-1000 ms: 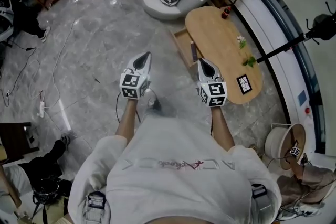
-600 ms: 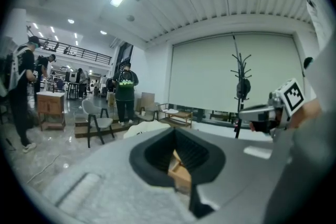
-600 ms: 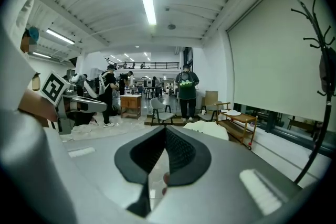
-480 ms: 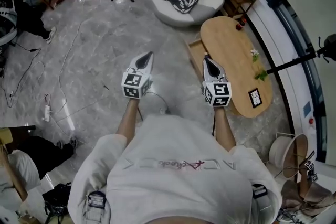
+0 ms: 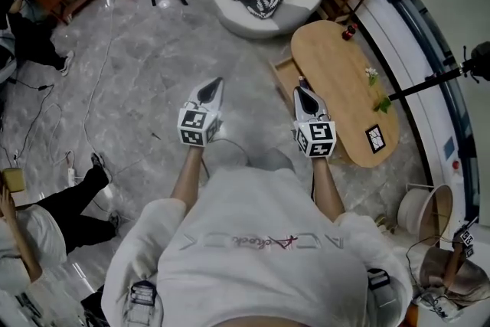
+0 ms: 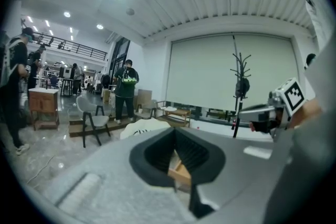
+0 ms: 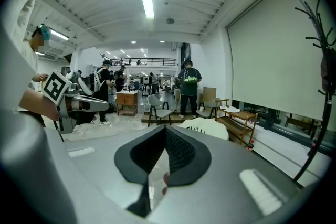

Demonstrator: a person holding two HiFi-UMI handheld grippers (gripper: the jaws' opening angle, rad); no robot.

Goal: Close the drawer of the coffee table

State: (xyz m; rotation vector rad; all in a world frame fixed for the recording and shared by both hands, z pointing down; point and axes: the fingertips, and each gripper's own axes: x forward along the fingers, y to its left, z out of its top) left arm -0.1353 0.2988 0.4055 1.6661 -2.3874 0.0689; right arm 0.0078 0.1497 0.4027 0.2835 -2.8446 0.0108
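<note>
Oval wooden coffee table (image 5: 341,80) is front-right, with its long axis running away from the person and leaning a bit left. Its drawer (image 5: 284,75) pokes out sideways from the left long edge. Left gripper (image 5: 212,90) and right gripper (image 5: 305,97) are both clamped shut and empty, the right one near the drawer.

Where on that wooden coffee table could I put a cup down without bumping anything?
The coffee table is bare between the red object at its far end and the small flower, and along the side with the open drawer. The window-side edge is crowded: flower, green leaves, then a black card.
</note>
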